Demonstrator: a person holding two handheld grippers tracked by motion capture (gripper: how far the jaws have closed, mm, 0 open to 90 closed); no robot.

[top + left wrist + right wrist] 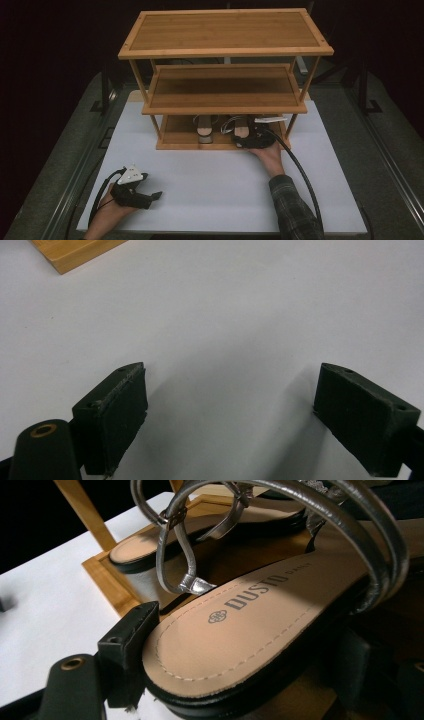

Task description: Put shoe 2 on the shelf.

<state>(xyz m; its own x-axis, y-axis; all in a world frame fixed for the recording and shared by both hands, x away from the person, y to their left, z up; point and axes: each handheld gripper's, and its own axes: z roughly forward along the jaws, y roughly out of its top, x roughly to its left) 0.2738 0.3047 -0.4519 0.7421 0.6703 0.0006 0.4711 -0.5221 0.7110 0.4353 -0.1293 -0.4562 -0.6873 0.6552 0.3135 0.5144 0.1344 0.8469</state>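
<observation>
gripping a sandal (pixel 240 630), right tongs (pixel 235 670); left tongs (pixel 230 410) wide open.

I seem to be at a recording bench in a lab or studio: my white table (pixel 215 195) stands in a blacked-out room, metal rails (pixel 75 175) run down its left and right sides, and a bare bamboo shelf rack (pixel 225 47) stands at the far edge.

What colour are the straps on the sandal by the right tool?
Silver, metallic straps; clearest in the right gripper view.
</observation>
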